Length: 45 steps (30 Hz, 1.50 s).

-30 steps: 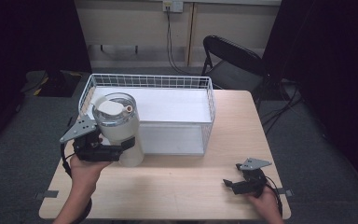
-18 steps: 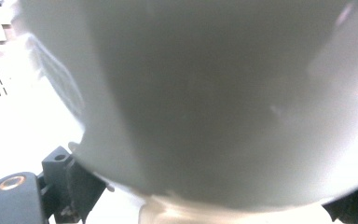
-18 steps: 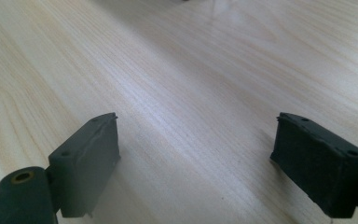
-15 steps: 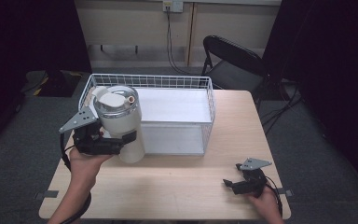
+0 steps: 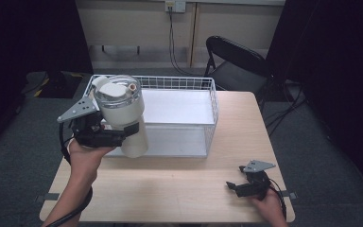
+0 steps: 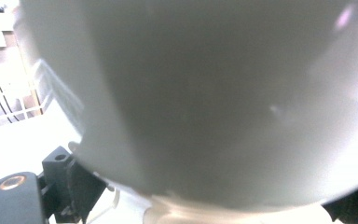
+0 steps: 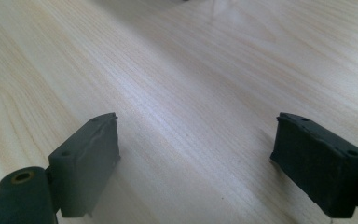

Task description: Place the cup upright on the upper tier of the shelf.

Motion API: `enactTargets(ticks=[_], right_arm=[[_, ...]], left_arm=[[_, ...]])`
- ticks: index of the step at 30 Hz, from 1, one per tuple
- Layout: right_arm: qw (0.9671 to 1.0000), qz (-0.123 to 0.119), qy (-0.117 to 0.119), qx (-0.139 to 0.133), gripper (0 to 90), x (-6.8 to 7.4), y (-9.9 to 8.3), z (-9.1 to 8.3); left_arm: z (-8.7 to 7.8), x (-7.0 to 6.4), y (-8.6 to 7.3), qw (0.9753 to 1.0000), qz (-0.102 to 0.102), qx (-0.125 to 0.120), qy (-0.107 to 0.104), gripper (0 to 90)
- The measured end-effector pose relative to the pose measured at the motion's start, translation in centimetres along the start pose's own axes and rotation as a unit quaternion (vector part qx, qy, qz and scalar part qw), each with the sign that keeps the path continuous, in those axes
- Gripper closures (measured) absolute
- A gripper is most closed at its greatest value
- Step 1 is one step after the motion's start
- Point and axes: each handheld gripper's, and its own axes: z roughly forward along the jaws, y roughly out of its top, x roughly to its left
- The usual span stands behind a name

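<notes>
The left gripper (image 5: 123, 132) is clamped around a white tumbler (image 5: 123, 116) with a clear lid, held upright above the table's (image 5: 170, 189) left side, at the front left corner of a white wire basket (image 5: 210, 111). The basket sits on the far half of the light wooden table. The right gripper (image 5: 234, 186) rests low near the table's front right edge, held by the right hand (image 5: 267, 205), well apart from the basket. A black folding chair (image 5: 234, 64) stands behind the table.
</notes>
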Motion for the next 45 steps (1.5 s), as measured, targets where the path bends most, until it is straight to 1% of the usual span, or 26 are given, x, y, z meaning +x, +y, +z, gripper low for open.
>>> enactTargets(ticks=[5, 7, 12, 15, 16, 19, 26, 31, 36, 39, 45], right_arm=[[1.0, 0.001, 0.0, 0.0, 13.6, 0.0, 0.0, 0.0], [1.0, 0.0, 0.0, 0.0, 13.6, 0.0, 0.0, 0.0], [1.0, 0.002, 0.0, 0.0, 13.6, 0.0, 0.0, 0.0], [1.0, 0.001, 0.0, 0.0, 13.6, 0.0, 0.0, 0.0], [1.0, 0.002, 0.0, 0.0, 13.6, 0.0, 0.0, 0.0], [1.0, 0.001, 0.0, -0.001, 13.6, 0.0, 0.0, 0.0], [1.0, 0.0, -0.001, -0.001, 13.6, 0.0, 0.0, 0.0], [1.0, 0.0, -0.001, -0.001, 13.6, 0.0, 0.0, 0.0], [1.0, 0.0, -0.001, -0.001, 13.6, 0.0, 0.0, 0.0], [1.0, 0.0, 0.0, -0.001, 13.6, 0.0, 0.0, 0.0], [1.0, 0.001, 0.0, -0.001, 13.6, 0.0, 0.0, 0.0]], left_arm=[[0.1, 0.0, 0.9, 1.0, 0.0, 0.005, -0.006, 10.1], [0.2, 0.0, 1.2, 1.0, 0.004, 0.004, -0.005, 10.1], [0.3, 0.1, 2.2, 1.0, -0.001, -0.002, -0.004, 10.2], [0.3, 0.2, 2.5, 1.0, -0.002, -0.001, -0.004, 10.1], [0.4, 0.2, 2.6, 1.0, -0.005, -0.004, -0.005, 10.1], [0.4, 0.2, 3.1, 1.0, -0.003, -0.004, -0.004, 10.1], [0.7, 0.5, 4.1, 1.0, -0.002, -0.005, -0.002, 10.1], [0.8, 0.7, 5.0, 0.9999, -0.005, -0.013, 0.002, 10.1], [0.9, 0.8, 5.9, 0.9999, 0.0, -0.012, 0.003, 10.1], [0.9, 0.8, 6.3, 0.9999, 0.001, -0.01, 0.006, 10.1], [1.2, 1.2, 7.0, 0.9998, 0.0, -0.015, 0.011, 10.1]])
